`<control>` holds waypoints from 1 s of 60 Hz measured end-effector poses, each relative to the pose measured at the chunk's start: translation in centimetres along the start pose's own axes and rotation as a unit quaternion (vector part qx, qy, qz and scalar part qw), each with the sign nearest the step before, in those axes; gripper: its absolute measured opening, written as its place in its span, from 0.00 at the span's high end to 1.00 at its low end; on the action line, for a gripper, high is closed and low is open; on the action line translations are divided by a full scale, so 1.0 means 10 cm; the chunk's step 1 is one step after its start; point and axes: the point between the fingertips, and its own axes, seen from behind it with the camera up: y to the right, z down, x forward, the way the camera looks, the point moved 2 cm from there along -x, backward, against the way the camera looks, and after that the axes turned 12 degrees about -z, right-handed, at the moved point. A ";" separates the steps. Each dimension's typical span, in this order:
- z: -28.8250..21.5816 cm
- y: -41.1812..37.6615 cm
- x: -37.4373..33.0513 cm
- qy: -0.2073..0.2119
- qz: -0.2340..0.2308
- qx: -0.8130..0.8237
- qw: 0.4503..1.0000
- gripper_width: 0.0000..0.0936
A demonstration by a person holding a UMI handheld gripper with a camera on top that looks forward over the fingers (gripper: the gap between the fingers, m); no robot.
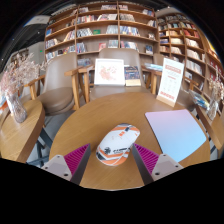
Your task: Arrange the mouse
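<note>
A white computer mouse with orange and dark markings lies on the round wooden table. It sits between my two fingers, with a gap on each side. The left pink pad and the right pink pad stand wide apart. My gripper is open, its fingers either side of the mouse's near end. A pale blue mouse mat lies on the table to the right of the mouse, just beyond the right finger.
Wooden chairs and a second table with a white sign stand beyond the round table. Bookshelves fill the back wall. A standing poster is at the right. A vase of dried flowers stands at the left.
</note>
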 end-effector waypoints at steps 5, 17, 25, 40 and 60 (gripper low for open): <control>-0.09 0.00 0.11 -0.002 -0.002 0.000 1.000 0.08; -0.26 -0.03 0.36 -0.010 -0.015 -0.009 1.000 0.09; -0.33 -0.01 0.46 -0.013 -0.018 -0.011 1.000 0.09; -0.37 0.02 0.50 -0.010 -0.018 -0.013 1.000 0.22; -0.57 0.25 0.29 -0.003 -0.026 0.010 1.000 0.53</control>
